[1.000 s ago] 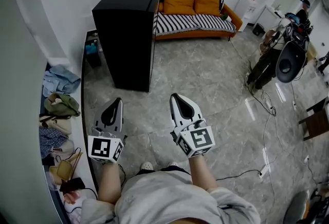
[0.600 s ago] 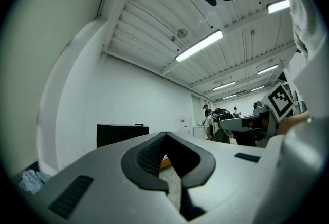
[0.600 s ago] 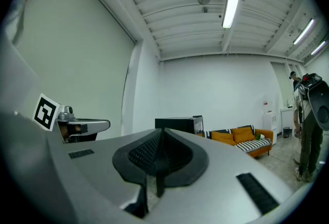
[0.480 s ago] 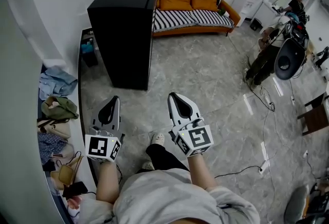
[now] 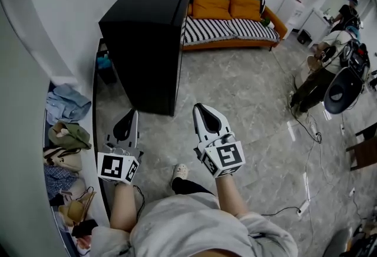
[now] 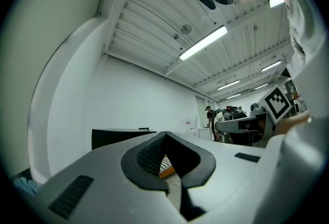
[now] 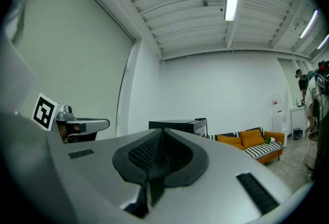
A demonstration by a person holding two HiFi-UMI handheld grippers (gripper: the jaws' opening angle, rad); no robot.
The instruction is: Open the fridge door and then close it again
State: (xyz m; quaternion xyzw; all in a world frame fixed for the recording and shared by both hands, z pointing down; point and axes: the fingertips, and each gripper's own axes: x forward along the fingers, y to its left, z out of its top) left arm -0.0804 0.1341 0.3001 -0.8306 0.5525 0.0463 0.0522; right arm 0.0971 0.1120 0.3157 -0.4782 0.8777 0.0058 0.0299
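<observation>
A tall black fridge [image 5: 144, 43] stands against the white wall, its door closed, a step or two ahead of me. It also shows low in the left gripper view as the fridge [image 6: 115, 136] and in the right gripper view as the fridge [image 7: 177, 126]. My left gripper [image 5: 132, 113] is held at waist height, short of the fridge's near corner, shut with nothing in it. The right gripper [image 5: 199, 109] hangs beside it, also shut and empty, pointing toward the fridge front.
An orange sofa [image 5: 232, 20] with a striped cover sits behind the fridge. Piles of clothes and bags [image 5: 65, 132] line the curved wall at left. A person and equipment [image 5: 336, 73] stand at far right. Cables and a power strip [image 5: 303, 208] lie on the stone floor.
I have stepped closer to the fridge, which now looks larger and nearer. Both grippers stay shut and at the same height. One foot has moved forward.
</observation>
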